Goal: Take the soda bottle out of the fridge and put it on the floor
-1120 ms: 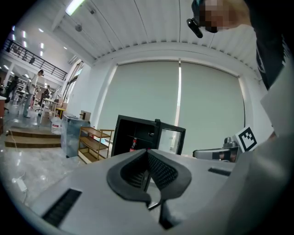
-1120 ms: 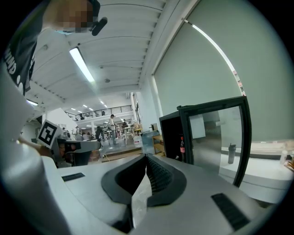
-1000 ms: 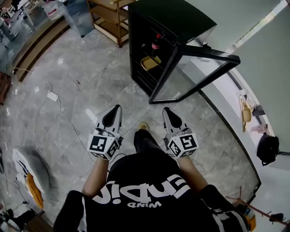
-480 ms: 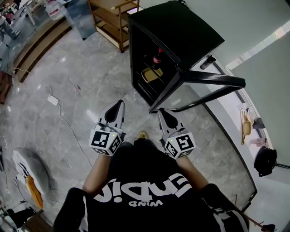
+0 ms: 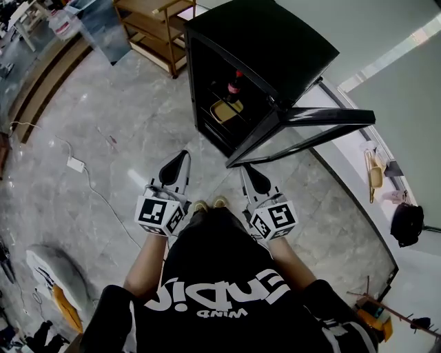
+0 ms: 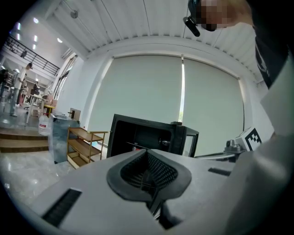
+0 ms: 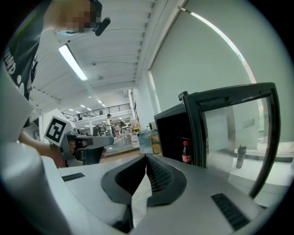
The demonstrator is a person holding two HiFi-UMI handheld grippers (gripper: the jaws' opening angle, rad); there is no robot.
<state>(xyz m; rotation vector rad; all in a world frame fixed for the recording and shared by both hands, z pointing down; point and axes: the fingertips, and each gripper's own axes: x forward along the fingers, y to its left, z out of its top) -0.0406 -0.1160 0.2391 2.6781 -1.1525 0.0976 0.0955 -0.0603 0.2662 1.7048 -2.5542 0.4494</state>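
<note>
The grey marble-tiled floor (image 5: 124,131) carries a black fridge (image 5: 275,48) at the far right, its glass door (image 5: 310,127) swung open toward the right, and just left of it a wooden shelf rack (image 5: 148,21). Inside the fridge a soda bottle (image 5: 235,84) stands upright just behind a yellowish tray (image 5: 226,110). On the left a white adapter (image 5: 76,164) lies with its cable (image 5: 102,198) trailing nearer, and the person's shoes (image 5: 219,202) stand near the middle.

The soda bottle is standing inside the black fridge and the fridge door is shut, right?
No: the fridge door is swung open, as the head view shows. The soda bottle does stand inside the black fridge.
</note>
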